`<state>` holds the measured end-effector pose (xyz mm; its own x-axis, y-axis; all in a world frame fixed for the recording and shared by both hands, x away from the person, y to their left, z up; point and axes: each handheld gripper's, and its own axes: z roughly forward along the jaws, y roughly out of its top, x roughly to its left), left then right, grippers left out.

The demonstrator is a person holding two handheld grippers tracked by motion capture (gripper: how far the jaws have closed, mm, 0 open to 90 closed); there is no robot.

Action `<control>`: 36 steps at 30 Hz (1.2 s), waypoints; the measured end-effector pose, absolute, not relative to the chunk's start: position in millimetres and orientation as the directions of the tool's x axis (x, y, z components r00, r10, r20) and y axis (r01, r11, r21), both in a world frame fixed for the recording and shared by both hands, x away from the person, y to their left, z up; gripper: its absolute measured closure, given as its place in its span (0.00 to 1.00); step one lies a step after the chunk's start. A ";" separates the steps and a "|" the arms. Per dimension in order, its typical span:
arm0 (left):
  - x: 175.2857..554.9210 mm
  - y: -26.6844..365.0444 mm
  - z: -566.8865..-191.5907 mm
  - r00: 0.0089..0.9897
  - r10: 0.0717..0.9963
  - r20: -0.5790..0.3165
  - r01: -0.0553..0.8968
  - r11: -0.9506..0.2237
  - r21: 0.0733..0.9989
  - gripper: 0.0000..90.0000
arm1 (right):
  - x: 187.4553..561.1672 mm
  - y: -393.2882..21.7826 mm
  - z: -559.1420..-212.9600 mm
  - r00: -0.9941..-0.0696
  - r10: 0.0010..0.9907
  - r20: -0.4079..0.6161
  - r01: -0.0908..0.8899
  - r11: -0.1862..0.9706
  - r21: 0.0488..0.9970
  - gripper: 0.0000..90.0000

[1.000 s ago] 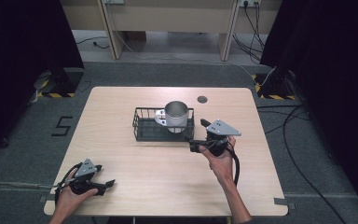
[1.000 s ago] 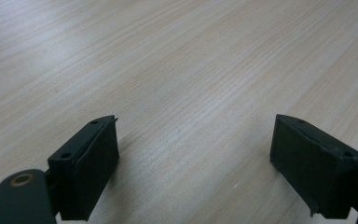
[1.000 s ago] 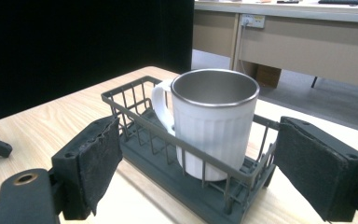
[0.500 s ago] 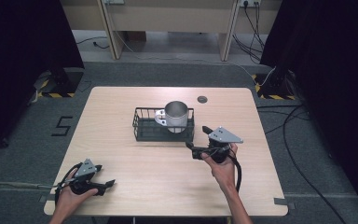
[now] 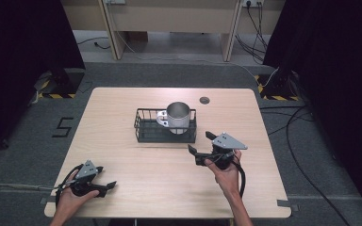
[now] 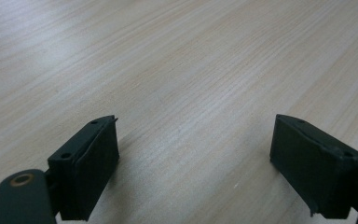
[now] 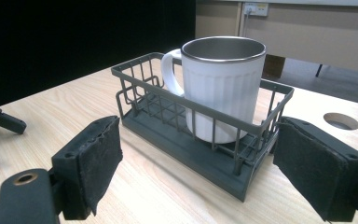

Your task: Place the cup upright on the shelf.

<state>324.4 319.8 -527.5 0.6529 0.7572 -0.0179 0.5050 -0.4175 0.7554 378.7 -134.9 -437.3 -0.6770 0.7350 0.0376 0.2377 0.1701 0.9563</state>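
**Item: ribbed white mug (image 7: 223, 84) with steel lining.** It stood upright at the right end of a grey wire basket (image 7: 140, 77), handle turned towards the basket's empty left part. From above, the basket sat at the centre of the bench (image 5: 122, 103).

**Right gripper (image 7: 196, 161).** Fingers (image 7: 98, 158) were released and spread wide, with nothing between them. It was aimed at the basket's near long side from lower right of centre in the high view, near the basket but not touching it.

**Left gripper (image 6: 196, 154).** Fingers were released over bare wood at the lower left of the high view, well apart from the basket.

**Hazards, as judged:**
- A level approach would meet the basket's top rail before the mug, shoving the light basket across the bench.
- Closing the fingers across the rim and the wire together could lift both, or jam them.
- A grip high on the smooth rim might let the mug tilt and catch the wires.
- With the left gripper so far off, nothing steadied the basket.
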 end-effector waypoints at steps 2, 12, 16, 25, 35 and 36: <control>324.4 319.8 -527.5 0.653 0.757 -0.018 0.505 -0.418 0.755 0.16 | 376.0 -135.4 -440.1 -0.676 0.735 0.042 0.246 0.171 0.954 0.17; 324.4 319.8 -527.5 0.653 0.757 -0.018 0.505 -0.418 0.755 0.16 | 366.9 -135.5 -450.9 -0.679 0.733 0.034 0.259 0.196 0.946 0.17; 324.5 319.8 -527.5 0.653 0.757 -0.018 0.505 -0.418 0.755 0.16 | 361.3 -136.0 -456.3 -0.678 0.734 0.032 0.267 0.206 0.941 0.17; 324.4 319.8 -527.5 0.653 0.757 -0.018 0.505 -0.418 0.755 0.16 | 352.2 -138.6 -468.4 -0.674 0.738 0.039 0.284 0.210 0.936 0.17; 324.4 319.8 -527.5 0.653 0.757 -0.018 0.505 -0.418 0.755 0.16 | 343.6 -138.5 -476.1 -0.672 0.740 0.006 0.291 0.258 0.921 0.17; 324.4 319.8 -527.5 0.653 0.757 -0.018 0.505 -0.418 0.755 0.16 | 342.4 -138.2 -476.4 -0.676 0.737 0.012 0.291 0.252 0.923 0.17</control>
